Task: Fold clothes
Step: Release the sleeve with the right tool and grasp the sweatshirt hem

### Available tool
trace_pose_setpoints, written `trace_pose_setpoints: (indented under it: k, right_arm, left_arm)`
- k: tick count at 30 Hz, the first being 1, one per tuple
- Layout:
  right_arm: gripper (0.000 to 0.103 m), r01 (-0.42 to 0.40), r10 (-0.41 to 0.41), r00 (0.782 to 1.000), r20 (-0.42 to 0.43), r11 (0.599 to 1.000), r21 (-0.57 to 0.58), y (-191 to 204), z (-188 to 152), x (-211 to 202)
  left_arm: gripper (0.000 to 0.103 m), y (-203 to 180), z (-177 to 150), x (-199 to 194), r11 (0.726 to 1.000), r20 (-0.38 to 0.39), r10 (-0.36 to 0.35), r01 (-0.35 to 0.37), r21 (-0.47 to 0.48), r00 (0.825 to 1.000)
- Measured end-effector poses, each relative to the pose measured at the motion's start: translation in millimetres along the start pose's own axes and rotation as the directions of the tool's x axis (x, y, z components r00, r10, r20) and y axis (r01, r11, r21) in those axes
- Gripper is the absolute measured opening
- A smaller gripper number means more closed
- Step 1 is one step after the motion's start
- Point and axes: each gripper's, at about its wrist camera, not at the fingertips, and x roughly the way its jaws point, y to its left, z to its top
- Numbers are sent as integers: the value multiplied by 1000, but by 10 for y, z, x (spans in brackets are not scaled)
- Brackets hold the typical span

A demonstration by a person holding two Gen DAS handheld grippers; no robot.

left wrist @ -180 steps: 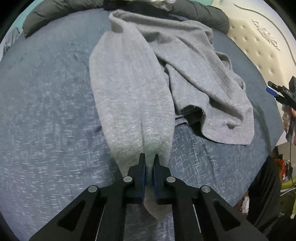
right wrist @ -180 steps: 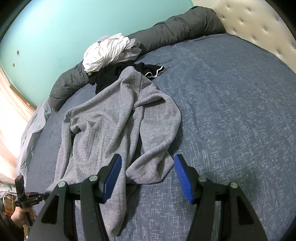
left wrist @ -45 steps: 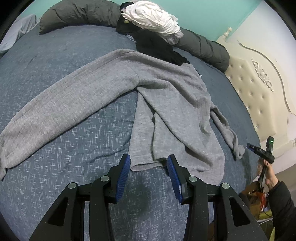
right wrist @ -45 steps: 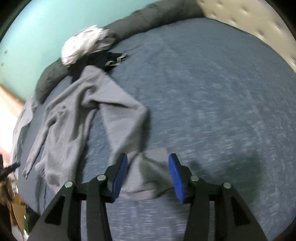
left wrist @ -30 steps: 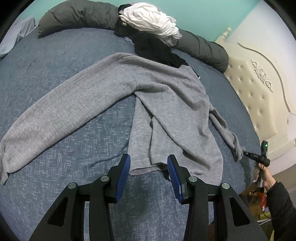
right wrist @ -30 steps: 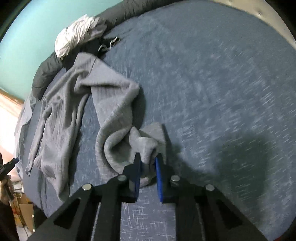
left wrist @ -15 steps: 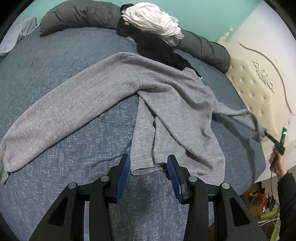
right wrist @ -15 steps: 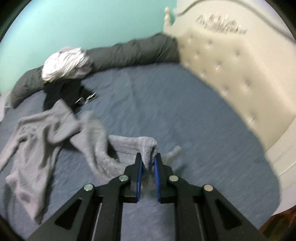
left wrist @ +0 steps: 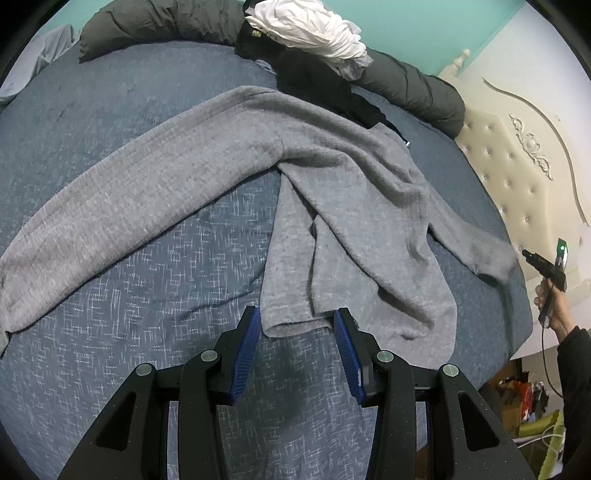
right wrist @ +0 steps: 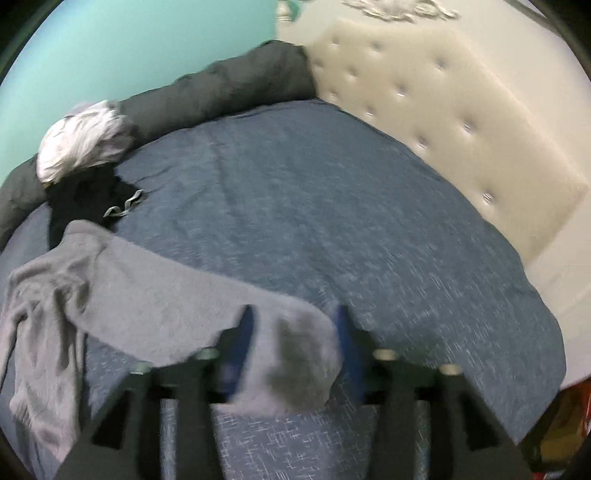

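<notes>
You have one grey sweater (left wrist: 332,192) spread on the bed (left wrist: 110,332), one white bundle (left wrist: 310,29) and one black garment (left wrist: 314,85) by one dark rolled duvet (left wrist: 166,22), and two grippers (left wrist: 297,332) (right wrist: 295,336).

No readable text.
A small tag on the black garment (left wrist: 255,33) was too small and blurred to make out.
</notes>
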Motion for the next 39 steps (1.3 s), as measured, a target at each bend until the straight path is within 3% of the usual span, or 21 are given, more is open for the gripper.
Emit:
trace_pose_setpoints:
  k: [6, 12, 20, 25, 29, 39]
  right_arm:
    - [68, -108, 108, 993, -40, 994, -5, 149, -179, -70]
    - [68, -222, 220, 971, -90, 975, -16, 357, -388, -129]
    - [68, -446, 398, 873, -282, 886, -131, 1412, -1015, -40]
    - [68, -528, 435, 813, -387, 831, -175, 2026, -1343, 24]
    - [68, -559, 437, 775, -458, 811, -173, 2387, -1557, 112]
    - [68, -578, 448, 725, -522, 809, -108, 2734, -1831, 192]
  left_arm:
    - [45, 50, 17, 16, 1000, -1, 0, 0, -7, 1000]
    - [45, 21, -4, 105, 1000, -14, -12, 12, -7, 1000]
    - [45, -33, -104, 445, 1000, -65, -16, 16, -1, 998]
    - [45, 25, -203, 699, 1000, -107, -19, 16, -26, 994]
    - [45, 89, -222, 794, 999, -110, -20, 14, -48, 994]
    - [46, 176, -192, 895, 998, -110, -16, 8, -70, 994]
